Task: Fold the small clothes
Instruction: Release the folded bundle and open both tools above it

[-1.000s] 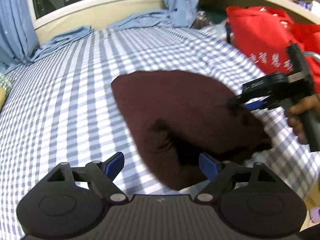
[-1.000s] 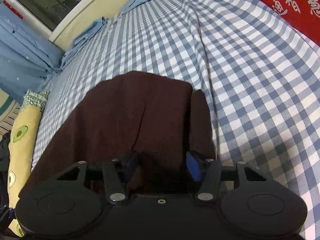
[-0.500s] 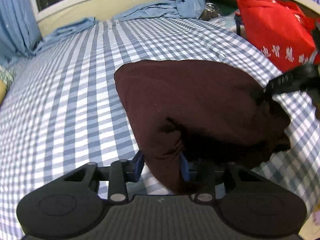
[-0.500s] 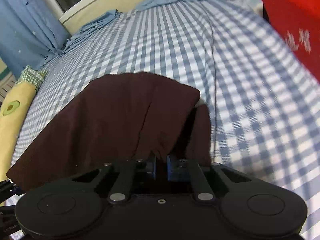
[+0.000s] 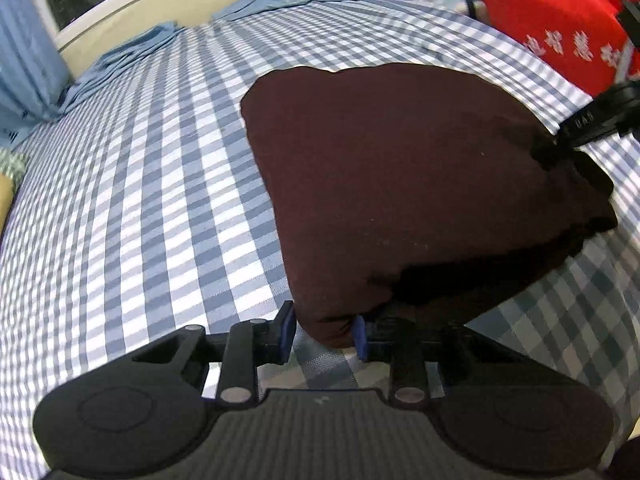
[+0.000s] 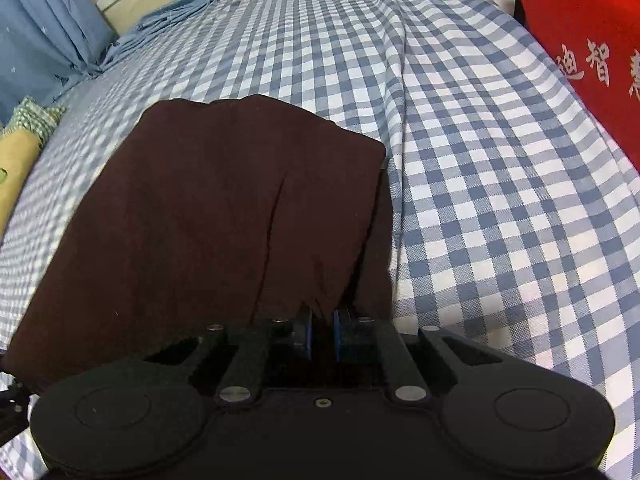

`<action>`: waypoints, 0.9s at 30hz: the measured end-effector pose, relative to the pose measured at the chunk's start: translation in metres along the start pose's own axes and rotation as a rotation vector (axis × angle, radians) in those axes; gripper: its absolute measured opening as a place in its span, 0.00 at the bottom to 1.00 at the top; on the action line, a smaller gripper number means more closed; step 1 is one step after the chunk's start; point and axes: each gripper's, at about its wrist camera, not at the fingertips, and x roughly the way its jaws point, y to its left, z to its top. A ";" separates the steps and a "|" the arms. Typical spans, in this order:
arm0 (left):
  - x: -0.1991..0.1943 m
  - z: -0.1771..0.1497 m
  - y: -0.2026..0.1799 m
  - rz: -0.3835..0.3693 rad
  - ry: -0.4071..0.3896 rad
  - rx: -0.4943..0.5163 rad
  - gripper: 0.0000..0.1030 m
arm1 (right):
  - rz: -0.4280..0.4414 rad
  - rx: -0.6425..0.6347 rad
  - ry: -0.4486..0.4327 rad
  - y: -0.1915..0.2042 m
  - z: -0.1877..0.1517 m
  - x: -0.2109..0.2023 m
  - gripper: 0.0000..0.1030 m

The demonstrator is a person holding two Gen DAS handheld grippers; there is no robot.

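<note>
Here the left gripper (image 5: 323, 334) has just been closing, and its blue pads (image 5: 286, 332) now pinch a bunched near corner of the dark maroon garment (image 5: 400, 184). The right gripper (image 6: 322, 338) is pressed together on another edge of the same cloth, a fold of it caught between its jaws. The garment lies spread on the blue-and-white checked bedsheet (image 5: 132, 208), its gripped edges raised a little. A red bag (image 5: 548, 20) with white characters sits at the far right, and blue curtains (image 6: 44, 36) hang beyond the bed.
</note>
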 end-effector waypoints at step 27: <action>-0.023 0.029 0.055 -0.209 -0.033 -0.450 0.58 | -0.040 -0.085 -0.064 0.005 -0.008 -0.024 0.09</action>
